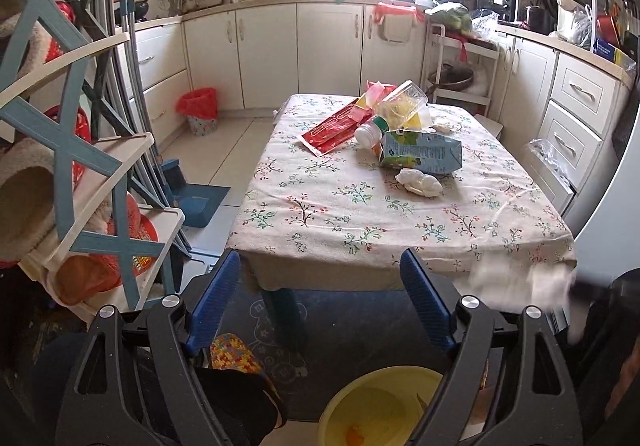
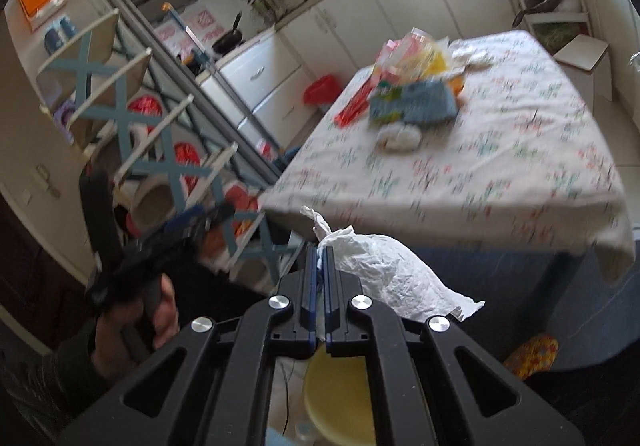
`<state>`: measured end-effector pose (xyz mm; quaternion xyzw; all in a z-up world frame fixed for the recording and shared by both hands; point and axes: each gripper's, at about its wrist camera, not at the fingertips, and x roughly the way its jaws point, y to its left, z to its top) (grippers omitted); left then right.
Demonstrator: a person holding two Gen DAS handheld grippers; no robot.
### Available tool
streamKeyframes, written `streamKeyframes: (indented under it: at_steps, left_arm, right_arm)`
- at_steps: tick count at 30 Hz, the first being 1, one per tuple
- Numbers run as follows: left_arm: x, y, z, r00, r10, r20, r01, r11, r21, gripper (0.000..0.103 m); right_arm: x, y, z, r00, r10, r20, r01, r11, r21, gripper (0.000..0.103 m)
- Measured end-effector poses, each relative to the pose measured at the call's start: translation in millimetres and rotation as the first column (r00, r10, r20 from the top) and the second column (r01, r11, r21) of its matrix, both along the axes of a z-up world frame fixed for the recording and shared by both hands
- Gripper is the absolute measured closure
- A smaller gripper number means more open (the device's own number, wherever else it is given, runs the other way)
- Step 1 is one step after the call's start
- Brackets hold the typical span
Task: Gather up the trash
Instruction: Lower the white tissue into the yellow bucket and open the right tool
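On the floral-clothed table lies a heap of trash: a red wrapper, a blue-green carton, a white-capped bottle, a clear plastic tub and a crumpled white tissue. My left gripper is open and empty, short of the table's near edge and above a yellow basin. My right gripper is shut on a crumpled white tissue, in the air before the table's edge, over the yellow basin. That tissue shows as a white blur in the left wrist view.
A shelf rack with blue cross braces stands close on the left. A blue dustpan and a red-lined bin are on the floor beyond it. White cabinets line the walls. A patterned slipper lies under the table.
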<state>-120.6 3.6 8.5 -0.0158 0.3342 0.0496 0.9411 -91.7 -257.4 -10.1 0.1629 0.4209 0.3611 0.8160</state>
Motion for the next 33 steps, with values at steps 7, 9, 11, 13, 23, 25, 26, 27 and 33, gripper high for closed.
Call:
streamKeyframes:
  at_steps: [7, 9, 11, 13, 23, 25, 26, 27, 33]
  left_arm:
    - [-3.1, -0.2, 2.4, 1.000, 0.000, 0.016, 0.000, 1.000, -0.008, 0.022]
    - [-3.6, 0.1, 2.9, 1.000, 0.000, 0.019, 0.000, 1.000, -0.009, 0.021]
    - [-4.9, 0.2, 3.3, 1.000, 0.001, 0.023, -0.001, 1.000, -0.008, 0.021]
    - [-5.3, 1.0, 3.4, 1.000, 0.004, 0.024, -0.004, 1.000, -0.005, 0.020]
    - [-3.4, -1.2, 2.0, 1.000, 0.005, 0.014, -0.005, 1.000, 0.008, 0.017]
    - [-2.7, -2.6, 1.0, 1.000, 0.001, 0.006, -0.001, 1.000, 0.016, 0.017]
    - [-2.3, -3.1, 0.5, 1.000, 0.000, 0.004, 0.000, 1.000, 0.018, 0.017]
    - [-2.1, -3.7, -0.1, 1.000, -0.002, 0.000, 0.002, 1.000, 0.021, 0.017]
    - [0.7, -5.1, -2.4, 1.000, -0.003, -0.017, 0.003, 1.000, 0.029, 0.017]
  right_arm:
    - [-26.4, 37.6, -23.2, 0.984, 0.151, -0.095, -0.163, 0.979, -0.126, 0.099]
    - [-29.0, 47.3, -30.2, 0.978, 0.176, -0.116, -0.195, 0.966, -0.172, 0.099]
    - [-30.4, 53.2, -38.1, 0.971, 0.193, -0.143, -0.219, 0.955, -0.199, 0.099]
    - [-30.2, 56.1, -45.2, 0.966, 0.196, -0.167, -0.230, 0.948, -0.221, 0.099]
    - [-29.5, 66.5, -61.8, 0.953, 0.205, -0.224, -0.264, 0.924, -0.277, 0.053]
    - [-30.5, 67.3, -61.7, 0.953, 0.203, -0.224, -0.262, 0.924, -0.279, 0.053]
    - [-30.2, 66.4, -61.8, 0.954, 0.199, -0.224, -0.258, 0.926, -0.275, 0.053]
    - [-29.8, 64.6, -61.0, 0.955, 0.195, -0.223, -0.253, 0.929, -0.270, 0.053]
    - [-25.9, 57.3, -54.2, 0.966, 0.162, -0.202, -0.209, 0.948, -0.241, 0.051]
